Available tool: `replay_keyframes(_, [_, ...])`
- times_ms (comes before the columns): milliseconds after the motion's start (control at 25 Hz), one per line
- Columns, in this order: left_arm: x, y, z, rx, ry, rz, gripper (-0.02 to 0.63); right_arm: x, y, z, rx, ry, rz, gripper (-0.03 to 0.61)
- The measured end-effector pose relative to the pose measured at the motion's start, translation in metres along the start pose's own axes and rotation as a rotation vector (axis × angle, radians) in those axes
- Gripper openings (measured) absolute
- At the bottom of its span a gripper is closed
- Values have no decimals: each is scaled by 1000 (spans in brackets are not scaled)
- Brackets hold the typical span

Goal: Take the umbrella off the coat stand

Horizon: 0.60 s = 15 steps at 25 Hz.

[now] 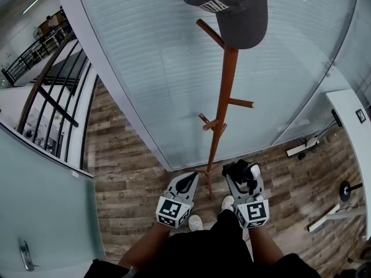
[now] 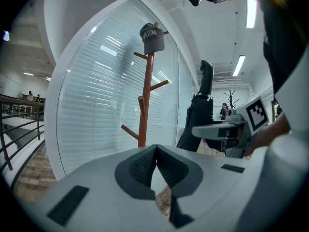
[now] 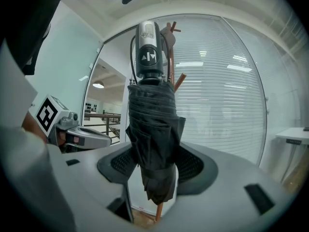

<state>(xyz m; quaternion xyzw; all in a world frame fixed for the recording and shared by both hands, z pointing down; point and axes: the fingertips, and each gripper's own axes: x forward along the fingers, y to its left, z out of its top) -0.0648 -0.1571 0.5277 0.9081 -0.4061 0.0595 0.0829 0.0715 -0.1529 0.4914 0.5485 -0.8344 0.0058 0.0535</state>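
From the head, looking steeply down along the coat stand (image 1: 223, 97) onto the wooden floor (image 1: 127, 172), well above it. From the left gripper (image 2: 155, 148), close over its own jaws, facing about level at that same stand; likewise from the right gripper (image 3: 153, 163), each catching the other gripper sidelong.

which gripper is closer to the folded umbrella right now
Right. The right gripper is clamped on the umbrella, its folded canopy between the jaws. The left gripper, shut and empty, sits apart to the side, not touching it.
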Motion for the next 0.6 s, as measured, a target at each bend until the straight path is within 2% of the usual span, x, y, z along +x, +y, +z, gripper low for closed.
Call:
replay_keyframes(400, [0, -9, -4, 1, 6, -26, 14, -2, -6, 7, 14, -26, -18, 238])
replay_keyframes(600, [-3, -14, -9, 4, 19, -42, 12, -3, -2, 9, 19, -21, 1, 238])
